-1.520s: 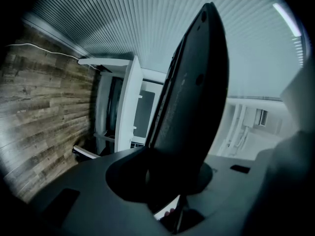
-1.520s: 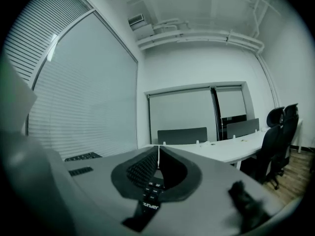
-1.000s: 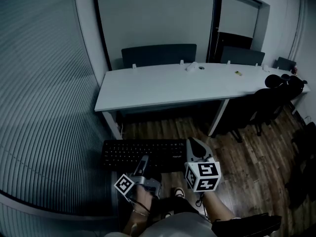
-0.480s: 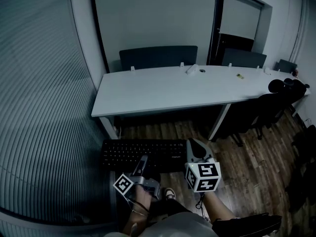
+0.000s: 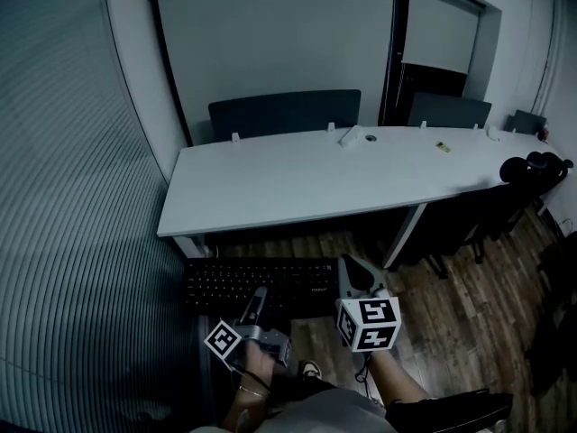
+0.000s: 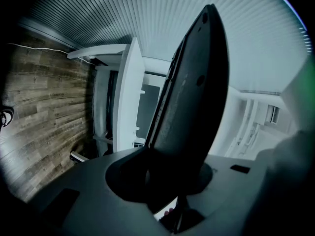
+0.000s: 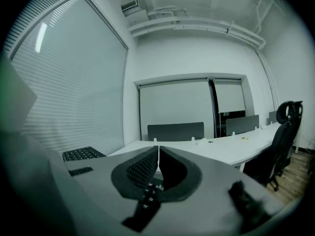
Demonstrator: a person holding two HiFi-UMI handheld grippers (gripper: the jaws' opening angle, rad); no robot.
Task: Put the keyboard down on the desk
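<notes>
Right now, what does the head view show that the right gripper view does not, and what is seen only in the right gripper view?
Only the head view: the whole black keyboard, held short of the white desk, and the left gripper clamped on its near edge.
Only the right gripper view: the ceiling pipes, a wall air unit, and that the right gripper has its tongs together, empty.
Both: the desk, the slatted blind, the black office chair, one keyboard corner.

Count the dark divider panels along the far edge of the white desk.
3: one panel behind the desk's left half, a second panel further right, a third panel at the far right end. More may be hidden beyond it.
</notes>
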